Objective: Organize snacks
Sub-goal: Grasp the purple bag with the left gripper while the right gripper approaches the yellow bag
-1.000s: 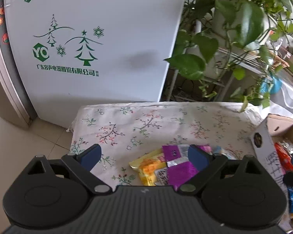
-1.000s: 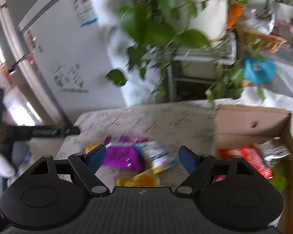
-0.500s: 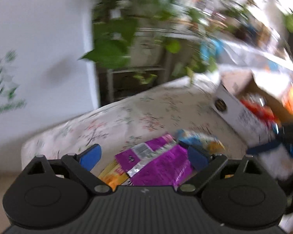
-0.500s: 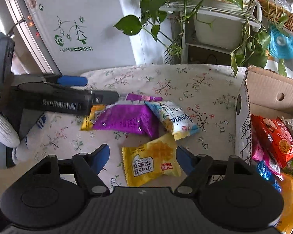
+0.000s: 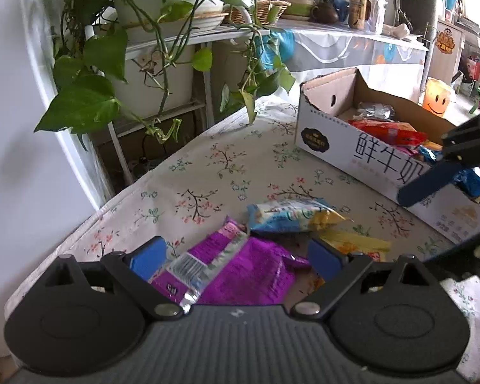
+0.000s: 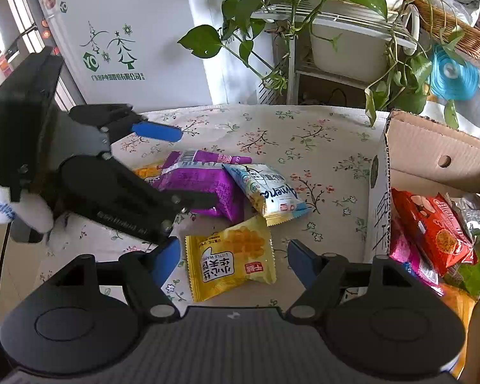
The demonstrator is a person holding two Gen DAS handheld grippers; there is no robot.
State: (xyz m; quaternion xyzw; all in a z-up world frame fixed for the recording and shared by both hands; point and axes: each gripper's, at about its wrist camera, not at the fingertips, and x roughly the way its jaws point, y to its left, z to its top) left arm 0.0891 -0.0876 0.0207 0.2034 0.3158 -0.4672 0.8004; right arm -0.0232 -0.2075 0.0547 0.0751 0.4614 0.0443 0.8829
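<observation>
Right wrist view: the right gripper (image 6: 232,257) hangs low over a yellow snack packet (image 6: 232,259) lying flat on the flowered tablecloth (image 6: 304,134). Its jaws, about half open, have just been closing, and the packet lies between the two blue pads — whether they touch its edges I cannot tell. Just beyond it a blue-and-white packet (image 6: 268,192) overlaps the corner of a purple packet (image 6: 201,185), with a second purple packet (image 6: 204,157) tucked behind and an orange-yellow one (image 6: 147,171) peeking out at the left. The left gripper (image 6: 176,168) reaches in from the left, turned on its side, one blue finger (image 6: 156,131) above the purple pile and the other jaw arm low against the front purple packet. To the right stands an open cardboard box (image 6: 432,147) already holding a red packet (image 6: 432,227), a pink one and a silver one.

In the left wrist view, the left gripper (image 5: 236,259) is spread wide and holds nothing; the purple packets (image 5: 240,272) lie between and under its pads — no pad presses on them. Past them sit the blue-and-white packet (image 5: 288,216) and the yellow one (image 5: 352,243), then the box (image 5: 368,153), with a blue finger (image 5: 428,182) of the right gripper across its side. Farthest back are trailing green plants (image 5: 89,73) on a rack and a white fridge (image 6: 128,32).
</observation>
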